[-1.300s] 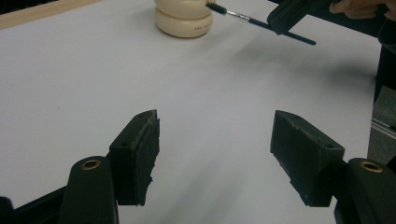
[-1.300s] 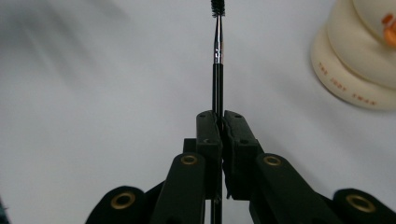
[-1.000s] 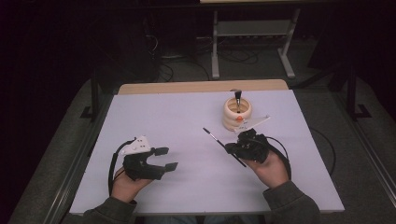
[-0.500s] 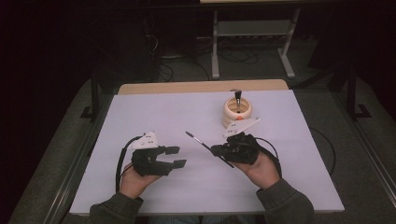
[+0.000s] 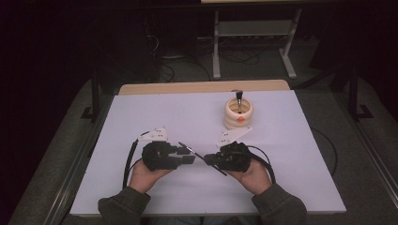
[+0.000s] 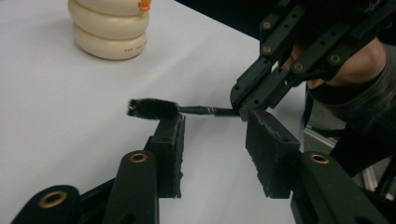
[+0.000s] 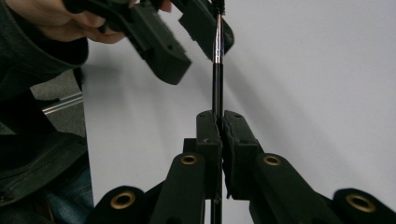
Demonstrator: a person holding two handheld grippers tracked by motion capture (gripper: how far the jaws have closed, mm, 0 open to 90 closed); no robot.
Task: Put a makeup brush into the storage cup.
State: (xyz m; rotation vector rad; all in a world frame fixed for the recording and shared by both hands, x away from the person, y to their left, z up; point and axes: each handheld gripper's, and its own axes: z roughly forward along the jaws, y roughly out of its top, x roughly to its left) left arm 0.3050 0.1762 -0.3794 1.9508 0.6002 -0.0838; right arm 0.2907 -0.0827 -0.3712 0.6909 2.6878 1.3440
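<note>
Both grippers have closed in mid-tabletop: our right gripper clamps the thin black brush, its bristles now between our open left gripper.

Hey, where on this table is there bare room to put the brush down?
The whole left half of the table is bare, from its far edge down to the left tool. The near strip in front of the hands and the right edge past the holder are free too. It is crowded in the middle, where the right tool holds the brush between the left tool's open jaws.
</note>
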